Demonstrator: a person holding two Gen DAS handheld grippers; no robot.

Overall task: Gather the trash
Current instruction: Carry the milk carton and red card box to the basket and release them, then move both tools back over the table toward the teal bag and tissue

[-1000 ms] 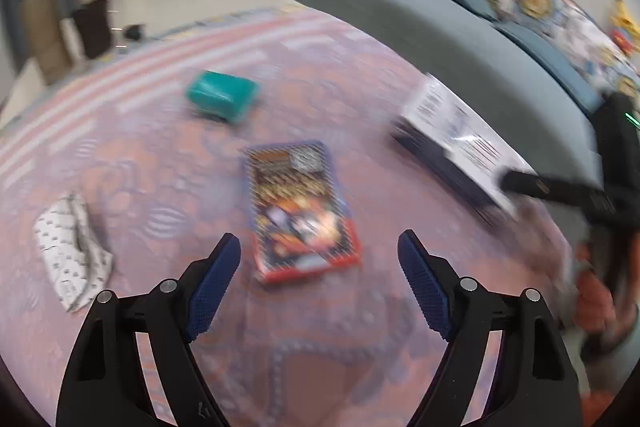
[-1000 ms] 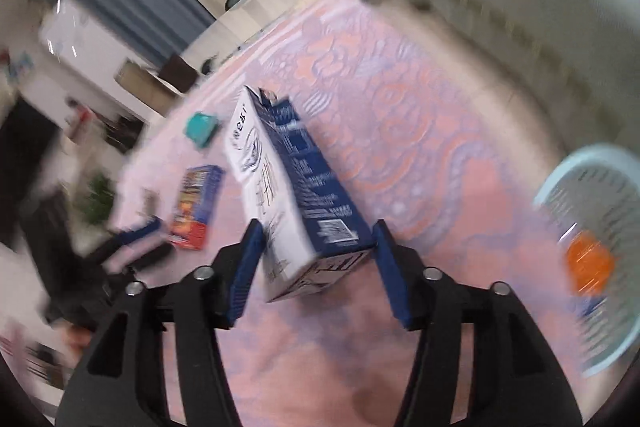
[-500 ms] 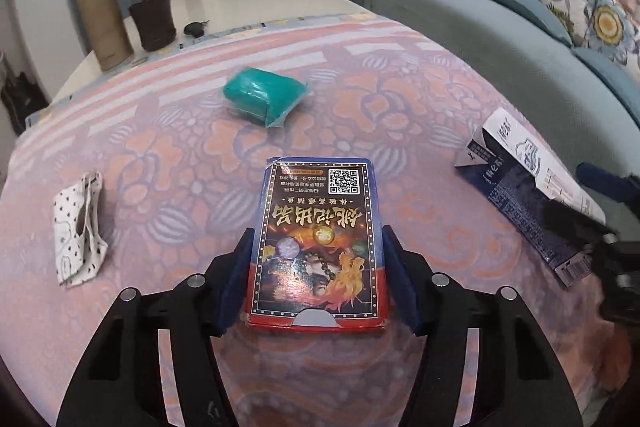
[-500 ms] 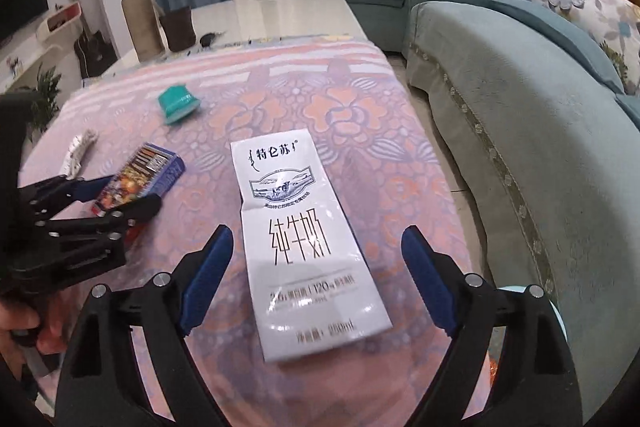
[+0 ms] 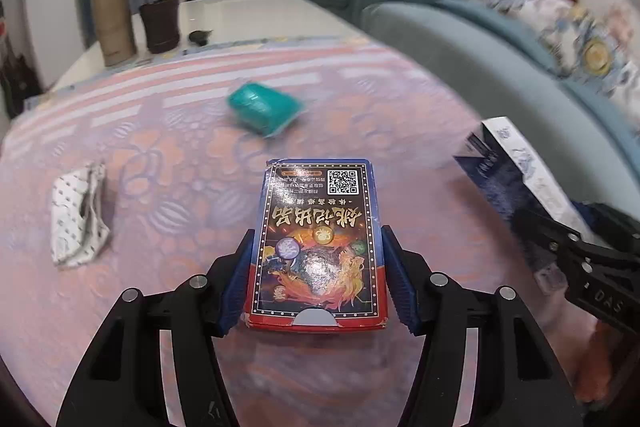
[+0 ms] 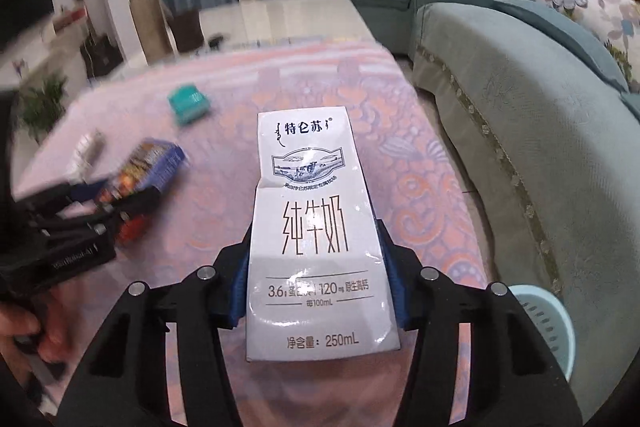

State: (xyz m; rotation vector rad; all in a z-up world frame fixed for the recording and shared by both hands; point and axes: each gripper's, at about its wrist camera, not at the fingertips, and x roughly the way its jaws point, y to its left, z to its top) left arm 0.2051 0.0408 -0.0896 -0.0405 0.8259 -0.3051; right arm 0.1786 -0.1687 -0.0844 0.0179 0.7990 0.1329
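On the table (image 5: 400,107), a card box (image 5: 318,243) lies near the middle, with a packet (image 5: 262,109) beyond it and a crumpled wrapper (image 5: 78,215) to its left. A milk carton (image 6: 316,235) lies right of the box, and a sofa (image 6: 540,131) stands right of the table, with a basket (image 6: 556,331) at its near end.

One card box (image 5: 318,243), one milk carton (image 6: 316,247), one teal packet (image 5: 262,107), one crumpled wrapper (image 5: 78,215), two cups (image 5: 114,15).

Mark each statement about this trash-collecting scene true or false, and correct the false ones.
1. The left gripper is shut on the card box. True.
2. The right gripper is open. False: it is shut on the milk carton.
3. A teal packet lies on the patterned tablecloth. True.
4. The crumpled dotted wrapper is in the light blue basket. False: it lies on the tablecloth.
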